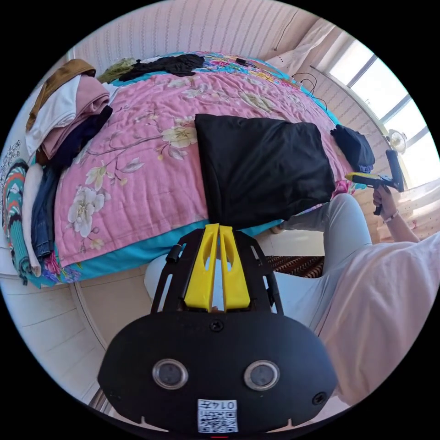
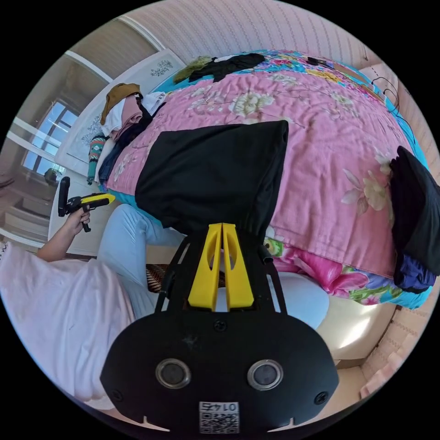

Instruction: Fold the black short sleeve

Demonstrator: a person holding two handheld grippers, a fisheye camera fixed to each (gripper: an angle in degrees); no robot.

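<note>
**Black shirt folded at the bed's near edge, both grippers closed and held off it**

Left gripper view: the left gripper (image 1: pixel 219 228) has its yellow jaws pressed together, with no cloth visibly between them; its tips sit just short of the bed (image 1: pixel 137 183) edge. The black shirt (image 1: pixel 263 167) lies as a folded block on the pink quilt, one side draped over the near edge. A pile of clothes (image 1: pixel 59 137) sits at the far left edge. The right gripper (image 1: pixel 366 178) is held beside the bed.

Right gripper view: the right gripper (image 2: pixel 222 227) jaws are pressed together too, seemingly on nothing, just below the shirt's (image 2: pixel 215 172) overhanging hem. The shirt looks light, soft and limp; I would pinch it at the hanging corners, through all layers.
</note>
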